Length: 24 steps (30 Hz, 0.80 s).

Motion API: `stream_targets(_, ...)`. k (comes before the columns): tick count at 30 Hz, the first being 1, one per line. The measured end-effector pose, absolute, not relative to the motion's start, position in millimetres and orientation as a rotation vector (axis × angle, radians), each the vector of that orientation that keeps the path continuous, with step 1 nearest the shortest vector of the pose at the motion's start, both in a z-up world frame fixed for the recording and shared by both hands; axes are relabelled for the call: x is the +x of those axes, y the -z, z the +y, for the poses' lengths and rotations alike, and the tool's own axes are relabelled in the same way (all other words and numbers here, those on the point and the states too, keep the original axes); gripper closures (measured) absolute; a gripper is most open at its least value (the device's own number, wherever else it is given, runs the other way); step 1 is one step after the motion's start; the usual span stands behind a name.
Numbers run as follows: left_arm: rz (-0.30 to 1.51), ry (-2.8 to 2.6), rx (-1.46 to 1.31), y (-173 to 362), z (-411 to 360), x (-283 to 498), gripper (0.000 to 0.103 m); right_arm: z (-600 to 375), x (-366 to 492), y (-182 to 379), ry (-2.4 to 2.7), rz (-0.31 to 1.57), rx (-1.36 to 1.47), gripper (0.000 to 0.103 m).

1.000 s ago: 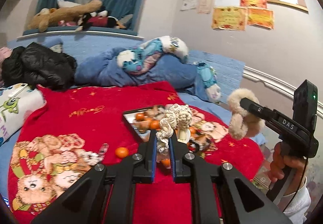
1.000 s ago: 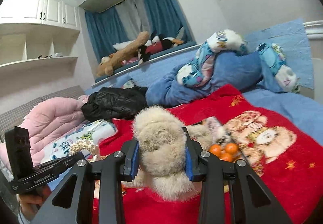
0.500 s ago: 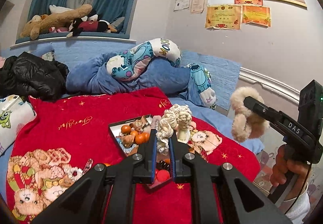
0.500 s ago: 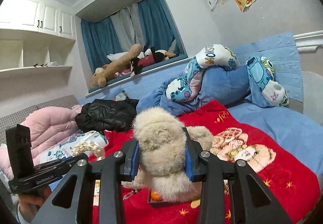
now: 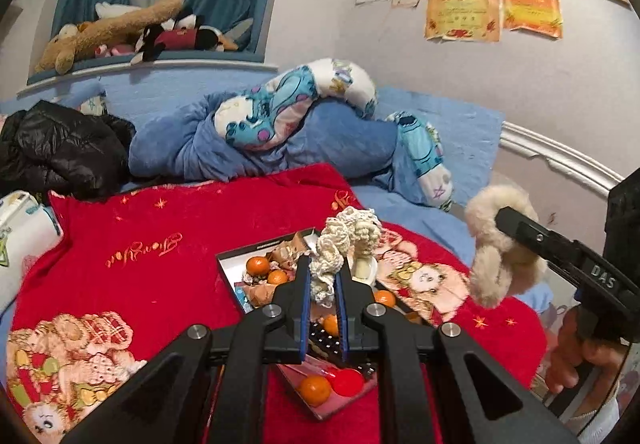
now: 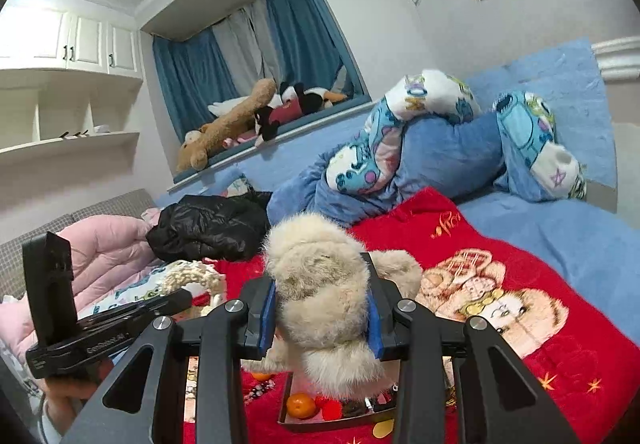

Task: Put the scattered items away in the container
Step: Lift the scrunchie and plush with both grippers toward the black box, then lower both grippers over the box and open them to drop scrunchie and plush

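Observation:
My left gripper [image 5: 323,278] is shut on a cream knitted piece [image 5: 348,236] that sticks up above its fingers. Below and ahead of it a shallow dark-rimmed box [image 5: 264,245] lies on the red blanket, holding oranges [image 5: 257,265], wrappers and a red ball [image 5: 347,381]. At the right, the right gripper [image 5: 510,220] carries a fluffy beige plush [image 5: 496,268] in the air beside the box. In the right wrist view that gripper [image 6: 320,300] is shut on the plush [image 6: 316,276], above the box [image 6: 285,400]. The left gripper [image 6: 180,294] with the knitted piece [image 6: 192,274] is at the left.
The red bear-print blanket [image 5: 160,244] covers a bed with a blue duvet [image 5: 320,148] and a black jacket [image 5: 60,148]. A pink quilt [image 6: 108,248] lies at the left. An orange [image 6: 262,376] and beads lie loose beside the box. A wall runs close on the right.
Both grippers have travelled across the bed with their loads still gripped. The box has slid from ahead of the left fingers to under them, and has come into sight under the plush.

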<state>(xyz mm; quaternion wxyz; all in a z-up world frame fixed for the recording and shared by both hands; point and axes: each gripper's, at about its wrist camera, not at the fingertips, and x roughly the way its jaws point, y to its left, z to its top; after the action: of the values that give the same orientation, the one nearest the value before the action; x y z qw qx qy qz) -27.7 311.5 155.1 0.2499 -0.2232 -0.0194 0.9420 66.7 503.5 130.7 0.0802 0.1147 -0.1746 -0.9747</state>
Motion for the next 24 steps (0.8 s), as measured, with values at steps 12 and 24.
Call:
stream_targets(12,-0.075,-2.602,-0.72,-72,315,-125,0.091,497,-23,-87,2.904,-0.49,0.475,0.069)
stream_targets(24,-0.1,-2.565,-0.714,-44,328,-211,0.091,490,-103,-58,2.923,-0.415,0.58,0.069)
